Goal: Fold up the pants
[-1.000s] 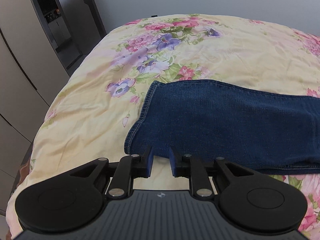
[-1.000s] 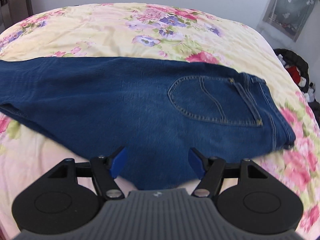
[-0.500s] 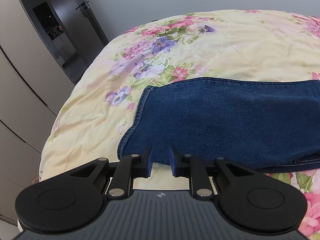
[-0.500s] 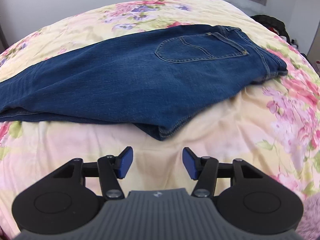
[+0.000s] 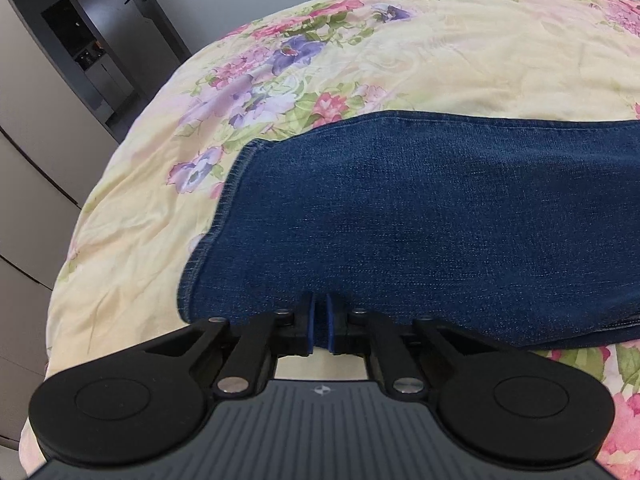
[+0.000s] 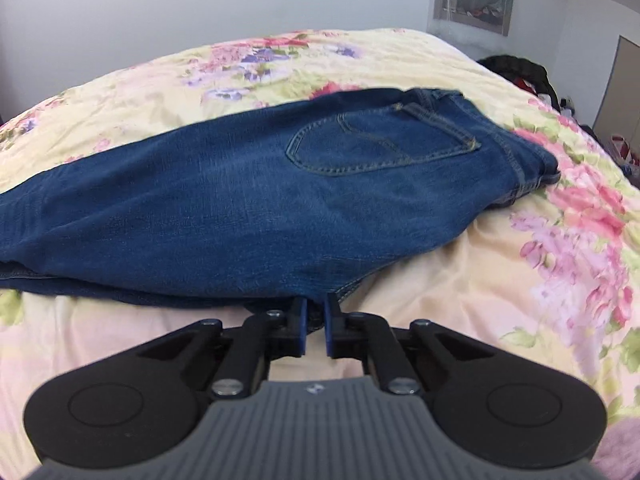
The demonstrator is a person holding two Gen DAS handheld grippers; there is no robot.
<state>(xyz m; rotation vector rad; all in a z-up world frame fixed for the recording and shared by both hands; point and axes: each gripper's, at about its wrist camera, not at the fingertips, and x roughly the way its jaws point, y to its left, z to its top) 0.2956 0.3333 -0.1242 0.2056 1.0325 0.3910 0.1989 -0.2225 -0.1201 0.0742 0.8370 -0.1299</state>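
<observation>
One pair of dark blue denim pants (image 5: pixel 440 220) lies flat along a bed (image 5: pixel 460 52) covered in a soft, lightly creased cream quilt printed with pink and purple flowers. The denim is heavy and finely grained, with tan stitching outlining one curved back pocket (image 6: pixel 380 144). Two black tools with blue pads work at its near edge. The left hand-held gripper (image 5: pixel 319 322) is clenched on the fabric beside the stitched leg hem (image 5: pixel 224 216). The right hand-held gripper (image 6: pixel 315 326) is clenched on the folded seat edge, below the pocket.
</observation>
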